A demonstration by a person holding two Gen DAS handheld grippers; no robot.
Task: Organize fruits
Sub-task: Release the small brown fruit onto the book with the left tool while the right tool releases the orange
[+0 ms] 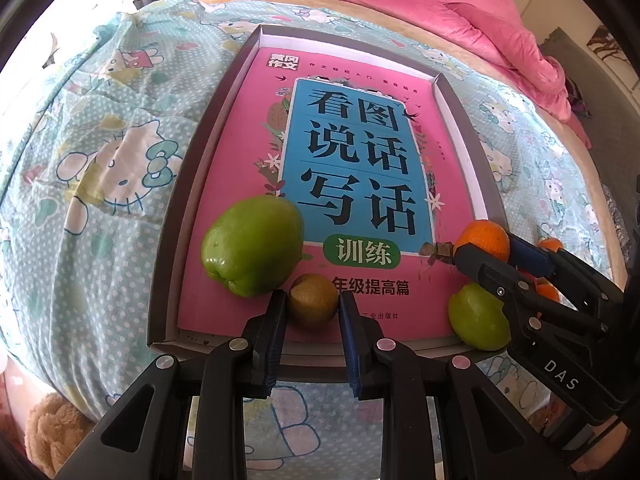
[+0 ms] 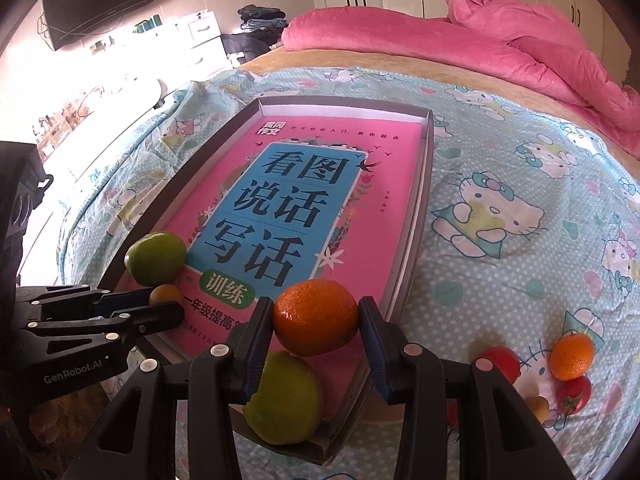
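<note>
The left gripper [image 1: 312,312] clamps a kiwi [image 1: 313,301]; the right gripper [image 2: 316,316] pinches a tangerine [image 2: 315,317], lime [image 2: 286,398] beneath; each should lower gently before opening.

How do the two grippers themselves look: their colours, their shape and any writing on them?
Both are black plastic, clamp-like tools with silver round rivets at the pivots and blue ribbed pads inside the jaws. The left gripper carries white "GenRobot.AI" lettering on its body, seen from the right wrist view. The right gripper shows white letters "DAS" on its side. No cables or sleeves are visible.

kiwi [image 1: 313,300] in jaws | orange [image 2: 315,317] in jaws | both over tray [image 1: 168,240]
</note>
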